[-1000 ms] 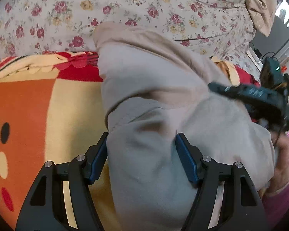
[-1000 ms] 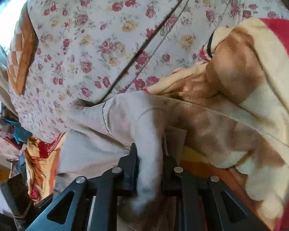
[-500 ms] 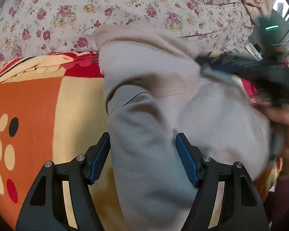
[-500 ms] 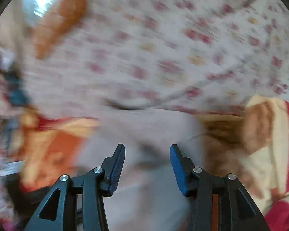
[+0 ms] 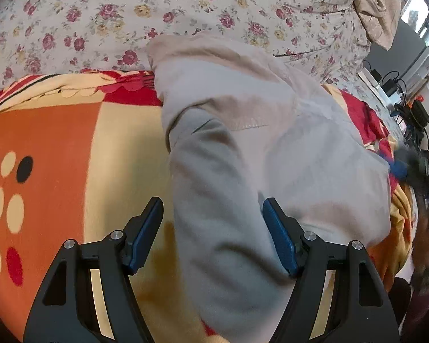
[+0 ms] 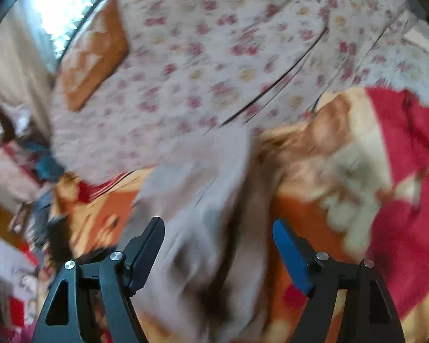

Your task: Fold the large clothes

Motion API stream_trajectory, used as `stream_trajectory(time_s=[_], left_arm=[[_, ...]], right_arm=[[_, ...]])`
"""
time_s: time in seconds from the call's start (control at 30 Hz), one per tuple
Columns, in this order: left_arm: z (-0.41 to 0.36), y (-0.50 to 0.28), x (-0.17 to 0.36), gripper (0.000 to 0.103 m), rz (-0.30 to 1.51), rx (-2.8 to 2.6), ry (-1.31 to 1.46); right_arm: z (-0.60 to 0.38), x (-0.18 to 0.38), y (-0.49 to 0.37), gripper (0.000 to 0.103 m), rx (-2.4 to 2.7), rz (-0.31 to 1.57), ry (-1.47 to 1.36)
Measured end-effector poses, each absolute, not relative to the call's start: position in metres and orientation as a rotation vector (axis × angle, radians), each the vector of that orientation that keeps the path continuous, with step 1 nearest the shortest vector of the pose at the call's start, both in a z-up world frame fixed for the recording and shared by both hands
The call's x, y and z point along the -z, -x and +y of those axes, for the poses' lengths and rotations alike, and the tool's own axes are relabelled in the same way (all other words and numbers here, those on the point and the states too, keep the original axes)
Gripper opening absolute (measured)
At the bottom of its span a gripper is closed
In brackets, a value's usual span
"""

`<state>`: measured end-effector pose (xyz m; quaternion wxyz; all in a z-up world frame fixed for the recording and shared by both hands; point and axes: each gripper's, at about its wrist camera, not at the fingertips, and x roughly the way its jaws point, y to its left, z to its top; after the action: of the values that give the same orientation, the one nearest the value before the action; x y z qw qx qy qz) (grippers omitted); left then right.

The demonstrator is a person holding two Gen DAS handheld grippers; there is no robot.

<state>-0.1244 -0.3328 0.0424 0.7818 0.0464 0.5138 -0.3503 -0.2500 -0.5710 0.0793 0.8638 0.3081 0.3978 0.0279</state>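
Observation:
A large grey-beige garment (image 5: 243,143) lies bunched in a thick fold on an orange, cream and red blanket (image 5: 57,148). My left gripper (image 5: 213,234) is open, its blue-padded fingers (image 5: 280,245) standing on either side of the garment's near fold without pinching it. In the blurred right wrist view the same garment (image 6: 203,188) lies ahead and under my right gripper (image 6: 218,254), which is open and empty above it. The right gripper also shows as a dark blur at the right edge of the left wrist view (image 5: 417,168).
A floral bedsheet (image 5: 186,8) covers the bed beyond the blanket. An orange patterned pillow (image 6: 91,54) lies at the far left in the right wrist view. A desk with cables and devices (image 5: 400,91) stands to the right of the bed.
My right gripper let go of the garment fold, opened, and pulled back to the right. The released garment has settled. My left gripper stayed open in place.

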Motion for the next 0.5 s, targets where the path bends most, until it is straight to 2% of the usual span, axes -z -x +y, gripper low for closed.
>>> stream_trajectory(time_s=[0.03, 0.07, 0.1, 0.23, 0.37, 0.5], left_arm=[[-0.332, 0.126, -0.042, 0.072, 1.113, 0.754, -0.099], [-0.332, 0.127, -0.043, 0.072, 1.119, 0.752, -0.099], [-0.331, 0.129, -0.045, 0.072, 1.129, 0.751, -0.104], [-0.323, 0.146, -0.063, 0.072, 1.092, 0.8, -0.146], [-0.326, 0.155, -0.061, 0.072, 1.048, 0.774, -0.231], [-0.323, 0.152, -0.051, 0.072, 1.087, 0.762, -0.193]], right_arm=[[-0.562, -0.071, 0.252, 0.064, -0.094, 0.861, -0.645], [-0.55, -0.062, 0.251, 0.045, -0.112, 0.893, -0.622], [-0.54, -0.055, 0.251, 0.005, -0.097, 0.925, -0.574], [-0.535, -0.067, 0.277, 0.002, -0.071, 0.896, -0.514], [-0.54, -0.023, 0.28, 0.002, 0.01, 1.033, -0.521], [-0.539, -0.053, 0.285, 0.002, 0.025, 0.973, -0.496]])
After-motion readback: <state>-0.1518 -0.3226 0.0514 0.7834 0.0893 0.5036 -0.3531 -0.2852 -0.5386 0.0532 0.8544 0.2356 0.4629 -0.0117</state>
